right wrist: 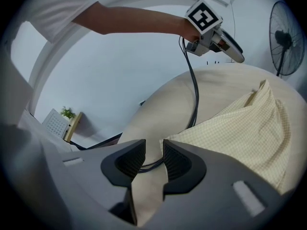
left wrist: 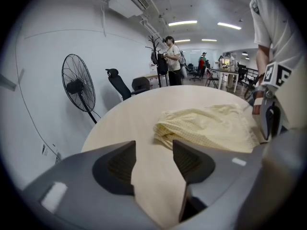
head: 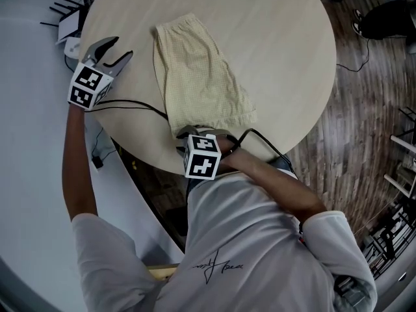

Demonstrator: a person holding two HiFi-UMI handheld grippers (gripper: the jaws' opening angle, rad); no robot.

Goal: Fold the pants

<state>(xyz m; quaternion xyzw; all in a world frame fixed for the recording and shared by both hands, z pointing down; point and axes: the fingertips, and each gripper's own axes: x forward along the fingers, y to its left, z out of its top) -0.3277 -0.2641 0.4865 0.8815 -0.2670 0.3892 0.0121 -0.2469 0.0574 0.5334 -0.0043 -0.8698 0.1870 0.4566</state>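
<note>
The pale yellow checked pants [head: 201, 77] lie folded in a long strip on the round beige table [head: 286, 51]. My left gripper [head: 122, 47] hovers over the table's left edge, well clear of the cloth, jaws wide open and empty. In the left gripper view its jaws [left wrist: 153, 152] frame bare tabletop, with the pants [left wrist: 206, 126] ahead. My right gripper [head: 195, 134] sits at the near end of the pants, mostly hidden under its marker cube. In the right gripper view its jaws [right wrist: 154, 150] stand apart, and the cloth's corner [right wrist: 240, 133] lies just beside them, not between the pads.
A black cable [head: 130, 104] runs across the table's near left part and passes under the right jaws [right wrist: 194, 95]. A white device [head: 68, 25] sits off the table's left edge. A standing fan [left wrist: 78, 87] and an office chair [left wrist: 117, 83] are beyond the table.
</note>
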